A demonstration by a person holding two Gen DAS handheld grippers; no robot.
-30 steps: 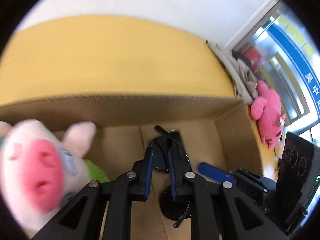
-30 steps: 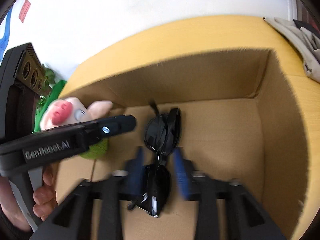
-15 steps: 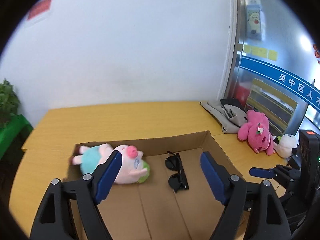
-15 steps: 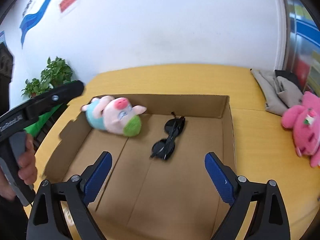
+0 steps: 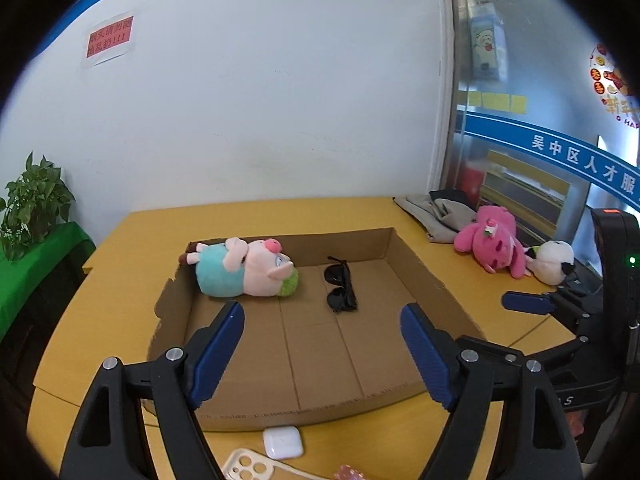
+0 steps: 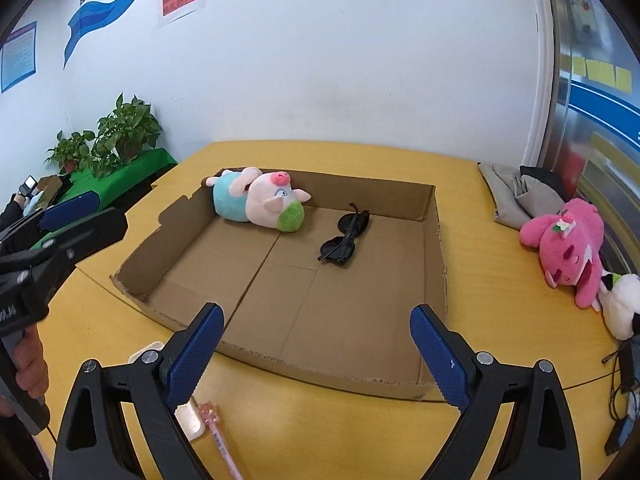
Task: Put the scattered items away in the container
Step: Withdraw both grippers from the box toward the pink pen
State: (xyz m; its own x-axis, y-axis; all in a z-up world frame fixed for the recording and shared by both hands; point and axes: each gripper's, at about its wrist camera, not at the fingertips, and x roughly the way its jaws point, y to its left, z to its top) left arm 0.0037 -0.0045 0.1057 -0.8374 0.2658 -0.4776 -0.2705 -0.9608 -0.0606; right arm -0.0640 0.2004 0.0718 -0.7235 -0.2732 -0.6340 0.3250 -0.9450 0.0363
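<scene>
Potted plants (image 6: 120, 136) are seen on a green cloth (image 6: 132, 168) left of the surface (image 6: 480, 280); a red notice (image 5: 110, 38) is stuck on the wall above it.

Black sunglasses (image 6: 345, 240), brown cardboard box (image 6: 439, 248)

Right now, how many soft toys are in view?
3. Pig lies in the cardboard box, far left corner. Pink toy and white toy lie on the table, right of the box.
</scene>
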